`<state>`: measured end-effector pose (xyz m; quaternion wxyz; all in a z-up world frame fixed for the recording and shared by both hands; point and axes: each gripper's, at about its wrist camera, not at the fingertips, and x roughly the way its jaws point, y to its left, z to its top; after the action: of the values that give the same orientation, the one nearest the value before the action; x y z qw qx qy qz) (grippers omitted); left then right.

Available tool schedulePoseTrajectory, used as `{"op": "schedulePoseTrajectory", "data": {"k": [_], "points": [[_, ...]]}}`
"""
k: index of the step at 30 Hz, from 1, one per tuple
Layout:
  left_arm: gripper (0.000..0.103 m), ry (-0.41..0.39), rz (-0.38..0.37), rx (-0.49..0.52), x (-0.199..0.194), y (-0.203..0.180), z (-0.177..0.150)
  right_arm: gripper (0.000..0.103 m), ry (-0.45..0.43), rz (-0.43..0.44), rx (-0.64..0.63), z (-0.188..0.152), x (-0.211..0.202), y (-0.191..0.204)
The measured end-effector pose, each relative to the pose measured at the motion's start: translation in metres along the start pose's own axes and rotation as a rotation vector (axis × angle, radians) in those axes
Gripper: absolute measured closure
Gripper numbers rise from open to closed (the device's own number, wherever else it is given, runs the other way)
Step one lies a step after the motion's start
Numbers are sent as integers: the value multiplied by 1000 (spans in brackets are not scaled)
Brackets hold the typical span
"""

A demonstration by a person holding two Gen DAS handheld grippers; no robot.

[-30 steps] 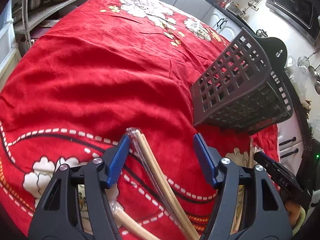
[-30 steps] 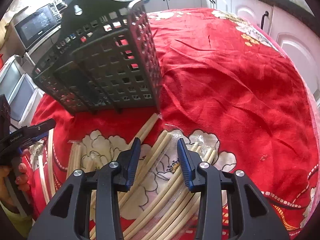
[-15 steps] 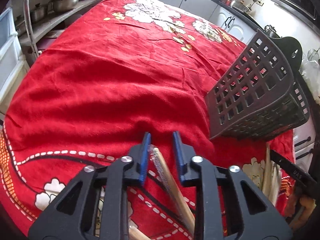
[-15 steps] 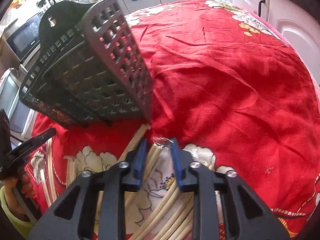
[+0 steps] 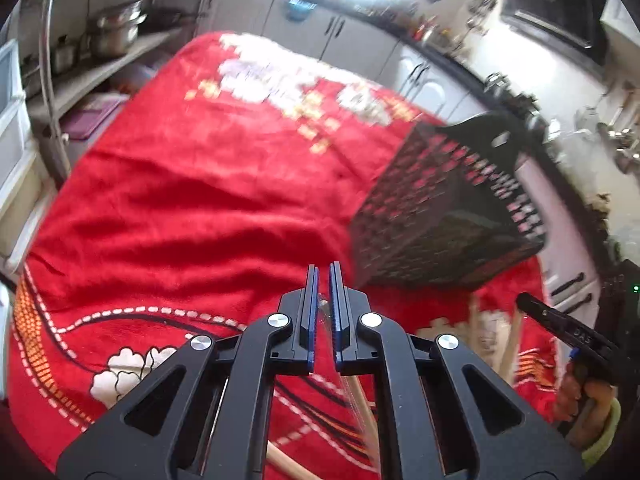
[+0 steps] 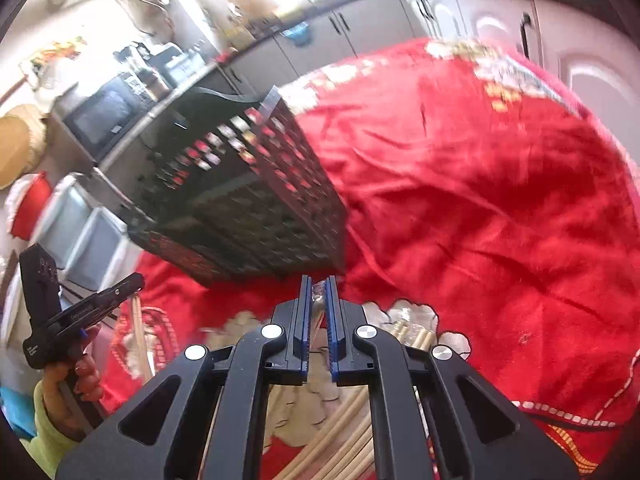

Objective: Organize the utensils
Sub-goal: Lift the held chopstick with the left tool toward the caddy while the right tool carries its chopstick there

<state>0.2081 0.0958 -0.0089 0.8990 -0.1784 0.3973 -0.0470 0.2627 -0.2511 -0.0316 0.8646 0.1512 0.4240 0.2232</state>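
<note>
Biggest thing in shot was the red floral cloth (image 5: 192, 200) covering the whole table, w/ kitchen cupboards and a microwave (image 6: 102, 118) blurred in the bg. On it sat the black lattice basket (image 5: 448, 208), tipped at an angle near the far right edge from the left cam, empty as far as I could tell through the blur. Loose chopsticks (image 6: 344, 428), pale wood, some in clear plastic sleeves, lay in a heap on the cloth just in front of the basket, right under the right gripper (image 6: 319, 292). Both tongs had just been closing: the left gripper (image 5: 323, 280) was pinched down on a sleeved pair of chopsticks (image 5: 360, 408) near its top end, rest of it trailing down below the jaws, and the right one was nipped on the crinkly tip of another sleeved pair (image 6: 319, 289), pads nearly touching. Handling-wise, imo these are super light and stiff but the plastic wrap is slippery, so a grip on just the wrapper tip could slide or tear, and a long stick held at one end will swing. Better to clamp on the wood itself, a bit further down, then drop them tip-first into the basket
</note>
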Motion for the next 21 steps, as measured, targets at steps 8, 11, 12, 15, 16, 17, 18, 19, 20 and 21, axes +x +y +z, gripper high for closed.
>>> {"op": "schedulePoseTrajectory", "data": {"k": [8, 11, 12, 15, 16, 17, 18, 19, 20, 21], "points": [[100, -110, -79, 71, -49, -37, 12, 97, -123, 61, -79, 6, -54, 30], [100, -143, -98, 98, -61, -51, 13, 97, -168, 68, -113, 10, -69, 40], [100, -153, -108, 107, -66, -57, 15, 97, -179, 68, -122, 10, -73, 43], [100, -177, -134, 130, -75, -70, 19, 97, -230, 68, -158, 14, -91, 50], [100, -184, -143, 134, -78, -74, 19, 97, -242, 69, -166, 15, -94, 52], [100, -193, -154, 140, -82, -78, 21, 98, -258, 69, -178, 16, -99, 54], [100, -207, -166, 150, -87, -84, 24, 98, -274, 69, -191, 18, -104, 57], [100, -216, -175, 157, -91, -87, 25, 98, -284, 68, -200, 18, -107, 60], [100, -229, -183, 169, -95, -91, 27, 98, -296, 65, -209, 20, -111, 62], [100, -246, -186, 185, -100, -98, 29, 98, -304, 65, -216, 21, -113, 65]]}}
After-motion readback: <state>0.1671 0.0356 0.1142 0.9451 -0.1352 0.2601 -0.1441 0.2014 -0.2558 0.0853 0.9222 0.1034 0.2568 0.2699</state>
